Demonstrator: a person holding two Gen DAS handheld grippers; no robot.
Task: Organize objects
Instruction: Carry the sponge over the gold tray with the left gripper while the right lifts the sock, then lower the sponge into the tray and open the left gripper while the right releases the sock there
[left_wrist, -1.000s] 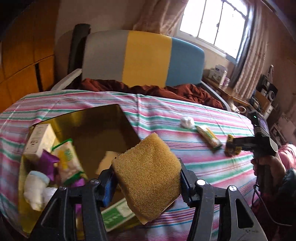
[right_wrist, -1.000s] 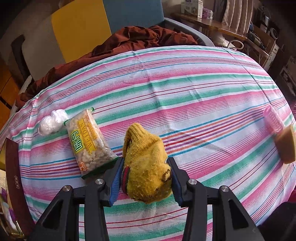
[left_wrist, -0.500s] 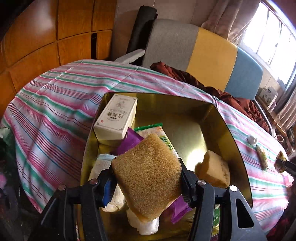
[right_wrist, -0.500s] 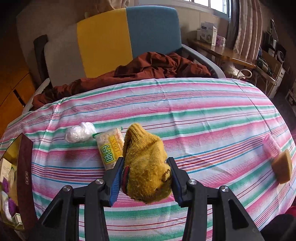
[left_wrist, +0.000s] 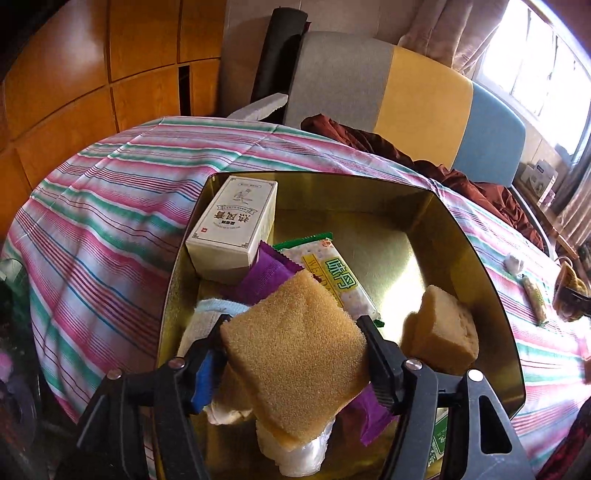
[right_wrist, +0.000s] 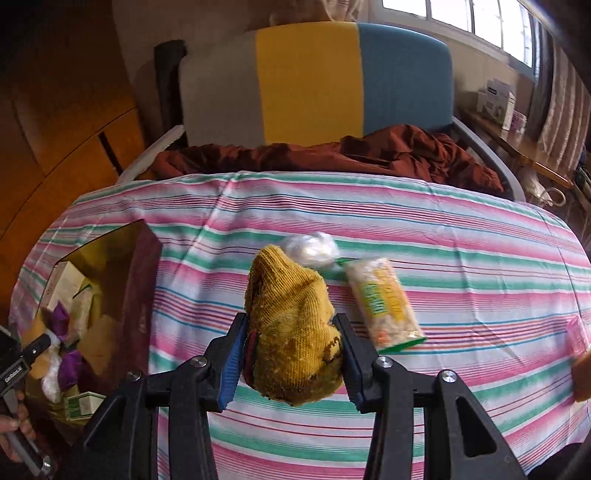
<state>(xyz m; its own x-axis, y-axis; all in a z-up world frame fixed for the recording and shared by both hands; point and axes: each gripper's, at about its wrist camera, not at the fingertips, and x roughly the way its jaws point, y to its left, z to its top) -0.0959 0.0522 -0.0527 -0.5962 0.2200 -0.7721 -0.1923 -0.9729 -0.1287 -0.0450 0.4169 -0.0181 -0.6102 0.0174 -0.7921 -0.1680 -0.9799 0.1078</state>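
My left gripper (left_wrist: 293, 325) hangs over the open gold tin (left_wrist: 480, 266). Its jaws are opening, and a tan sponge (left_wrist: 295, 354) sits loose between them, with a gap at the left blue pad. The sponge sags onto the items in the tin: a white box (left_wrist: 232, 225), a cracker packet (left_wrist: 340, 280), purple wrappers (left_wrist: 269, 277) and a second sponge (left_wrist: 443, 332). My right gripper (right_wrist: 291, 321) is shut on a yellow knitted cloth (right_wrist: 291, 332), held above the striped tablecloth (right_wrist: 443, 258) to the right of the tin (right_wrist: 144, 280).
A snack packet (right_wrist: 384, 302) and a white plastic wad (right_wrist: 310, 249) lie on the cloth just beyond the right gripper. A pink item (right_wrist: 576, 332) and another sponge (right_wrist: 583, 376) lie at the right edge. A striped chair (right_wrist: 314, 74) with brown fabric stands behind the table.
The left gripper swung over the tin and its jaws widened, so the sponge slackened. The right gripper lifted the yellow cloth and swung left, bringing the tin into its view.
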